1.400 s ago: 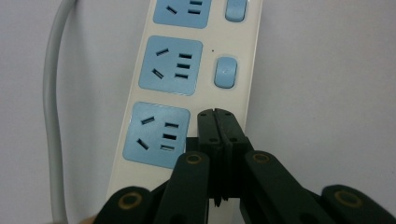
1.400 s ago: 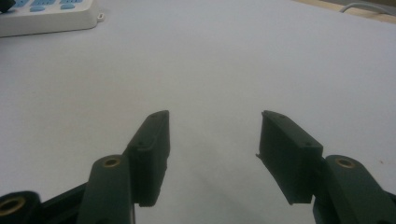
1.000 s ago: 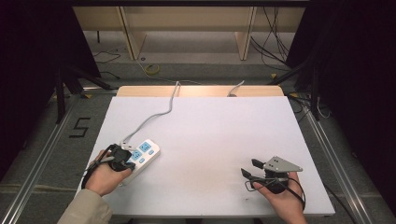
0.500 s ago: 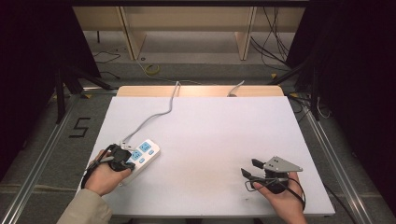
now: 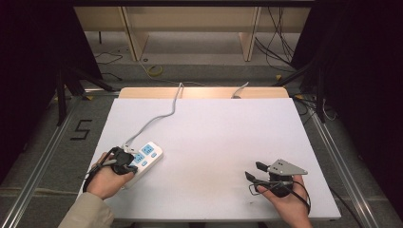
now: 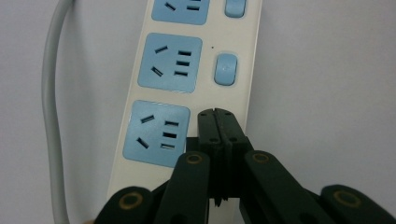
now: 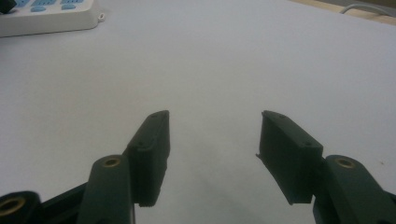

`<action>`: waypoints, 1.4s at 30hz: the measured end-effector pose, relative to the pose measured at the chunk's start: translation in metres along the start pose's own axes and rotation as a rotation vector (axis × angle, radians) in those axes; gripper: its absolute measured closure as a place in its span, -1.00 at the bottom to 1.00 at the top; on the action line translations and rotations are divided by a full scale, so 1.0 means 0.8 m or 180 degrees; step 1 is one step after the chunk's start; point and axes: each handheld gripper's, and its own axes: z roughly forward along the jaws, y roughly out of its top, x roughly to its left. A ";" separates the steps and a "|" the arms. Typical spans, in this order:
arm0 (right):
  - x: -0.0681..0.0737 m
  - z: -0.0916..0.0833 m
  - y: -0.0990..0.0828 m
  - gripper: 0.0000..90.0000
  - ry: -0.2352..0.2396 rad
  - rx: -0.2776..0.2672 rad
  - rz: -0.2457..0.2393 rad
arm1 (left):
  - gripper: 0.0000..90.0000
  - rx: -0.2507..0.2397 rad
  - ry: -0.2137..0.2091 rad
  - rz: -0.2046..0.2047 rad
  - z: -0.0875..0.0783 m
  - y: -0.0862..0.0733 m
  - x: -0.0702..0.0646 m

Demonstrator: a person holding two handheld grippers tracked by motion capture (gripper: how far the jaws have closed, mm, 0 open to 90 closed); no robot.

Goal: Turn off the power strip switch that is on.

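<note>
While nothing has shifted since before | left tool [image 6: 215, 114] together on power strip [image 6: 187, 70] | right tool [image 7: 212, 126] apart

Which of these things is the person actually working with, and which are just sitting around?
In use:
- white power strip with blue sockets and switches
- left gripper, jaws shut, tips on the strip where a switch would sit
- its grey cord

Just lying about:
- right gripper, open over bare white table
- yellow cable on floor
</note>
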 end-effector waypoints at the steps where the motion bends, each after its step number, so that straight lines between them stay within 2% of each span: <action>1: 0.000 0.000 0.000 -0.02 -0.0001 -0.0001 -0.0002 | 1.00 -0.0003 0.0008 0.0004 0.000 0.000 0.000; 12: -0.001 0.000 0.000 -0.02 0.0003 -0.0004 -0.0007 | 1.00 0.0000 0.0042 0.0034 0.000 0.000 -0.002; 17: -0.001 0.000 0.000 -0.02 -0.0001 0.0001 0.0000 | 1.00 -0.0023 -0.0011 -0.0023 0.000 -0.001 0.001; 27: -0.001 0.000 0.000 -0.02 -0.0005 -0.0005 0.0003 | 1.00 -0.0013 -0.0028 -0.0027 -0.001 -0.001 0.003; 29: -0.001 0.000 0.000 -0.02 -0.0005 -0.0005 0.0004 | 1.00 -0.0036 -0.0044 -0.0067 0.000 -0.001 0.003; 42: -0.002 -0.001 0.000 -0.02 -0.0002 -0.0009 -0.0001 | 1.00 -0.0033 -0.0042 -0.0034 -0.002 -0.001 0.003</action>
